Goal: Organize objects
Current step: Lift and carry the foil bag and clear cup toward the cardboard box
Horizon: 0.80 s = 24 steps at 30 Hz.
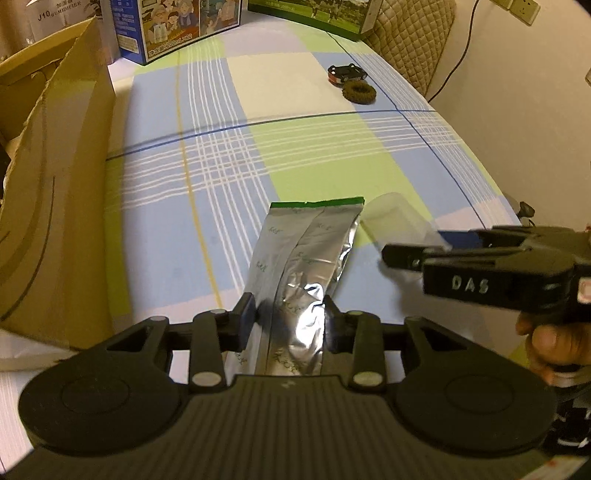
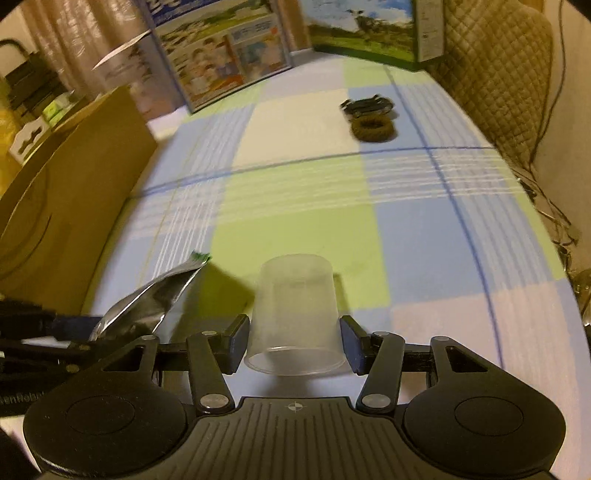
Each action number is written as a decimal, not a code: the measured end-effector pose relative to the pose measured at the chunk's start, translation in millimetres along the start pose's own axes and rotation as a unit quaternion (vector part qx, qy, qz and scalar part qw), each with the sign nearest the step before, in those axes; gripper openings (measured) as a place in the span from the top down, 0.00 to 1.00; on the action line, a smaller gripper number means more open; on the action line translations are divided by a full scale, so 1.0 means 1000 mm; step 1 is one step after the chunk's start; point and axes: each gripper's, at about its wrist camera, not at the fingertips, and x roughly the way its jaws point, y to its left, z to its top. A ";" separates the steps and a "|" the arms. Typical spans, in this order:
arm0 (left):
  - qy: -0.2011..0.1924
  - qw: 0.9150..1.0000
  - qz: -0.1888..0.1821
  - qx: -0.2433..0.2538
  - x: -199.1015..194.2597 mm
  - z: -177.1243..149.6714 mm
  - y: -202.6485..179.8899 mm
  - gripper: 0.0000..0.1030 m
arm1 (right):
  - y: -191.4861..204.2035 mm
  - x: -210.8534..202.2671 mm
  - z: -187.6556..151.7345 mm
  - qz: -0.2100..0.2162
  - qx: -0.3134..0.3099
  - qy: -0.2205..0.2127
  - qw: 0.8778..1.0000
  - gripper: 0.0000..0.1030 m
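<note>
My left gripper (image 1: 290, 317) is shut on a silver foil packet (image 1: 310, 251) with a green top edge, held above the checked tablecloth; the packet also shows in the right wrist view (image 2: 155, 299). My right gripper (image 2: 293, 336) is shut on a clear plastic cup (image 2: 295, 306), held sideways with its rim toward the camera. In the left wrist view the right gripper (image 1: 406, 258) sits just right of the packet with the cup (image 1: 395, 218) in its fingers. A toy car (image 1: 347, 73) and a brown hair tie (image 1: 359, 92) lie at the far right of the table.
An open cardboard box (image 1: 55, 192) stands along the left side, also in the right wrist view (image 2: 74, 192). A blue printed carton (image 1: 173, 26) and a green carton (image 1: 317, 14) stand at the back. A quilted chair back (image 2: 495, 74) and cables are on the right.
</note>
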 end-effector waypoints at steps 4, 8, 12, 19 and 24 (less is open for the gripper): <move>-0.004 1.000 -0.004 0.005 -0.005 0.000 0.002 0.61 | -0.002 -0.001 -0.002 0.008 -0.003 0.005 1.000 0.46; -0.007 1.000 -0.005 0.014 -0.005 0.003 0.001 0.53 | -0.005 -0.006 -0.004 0.009 -0.005 0.001 1.000 0.39; 0.003 1.000 -0.011 0.025 0.003 0.009 -0.001 0.49 | -0.001 -0.003 -0.004 0.002 -0.028 -0.003 1.000 0.39; 0.031 0.998 -0.019 0.044 0.025 0.019 -0.005 0.43 | 0.004 0.006 -0.003 -0.008 -0.052 -0.003 0.999 0.39; 0.051 0.996 -0.009 0.067 0.034 0.019 -0.009 0.46 | 0.007 0.011 -0.004 -0.016 -0.070 -0.003 0.997 0.41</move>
